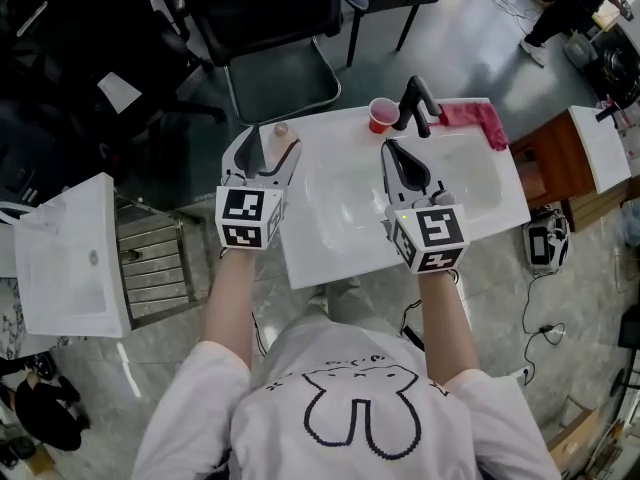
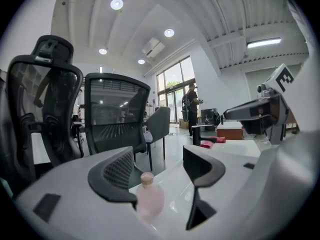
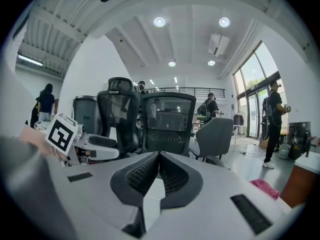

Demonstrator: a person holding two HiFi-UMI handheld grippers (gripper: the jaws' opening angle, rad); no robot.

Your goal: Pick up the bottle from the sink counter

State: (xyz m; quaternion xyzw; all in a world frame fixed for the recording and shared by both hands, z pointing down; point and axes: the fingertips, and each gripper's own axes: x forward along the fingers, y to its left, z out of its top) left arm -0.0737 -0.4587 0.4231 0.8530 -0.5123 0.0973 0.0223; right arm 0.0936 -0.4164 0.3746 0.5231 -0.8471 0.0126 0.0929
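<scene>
Ceiling lights [image 2: 116,4] and tall windows [image 2: 175,81] keep it bright. Gripper views curve at dark edges; the bottle [image 2: 149,198] blurs.

Nothing readable showed up: the cubes [image 1: 248,218] on the left gripper [image 1: 268,148] and right gripper [image 1: 392,151] bore only black square patterns.

White sink counter [image 1: 312,260]: bottle [image 1: 282,132] back-left; red cup [image 1: 382,115], faucet [image 1: 417,104], pink cloth [image 1: 476,119] along back.
</scene>
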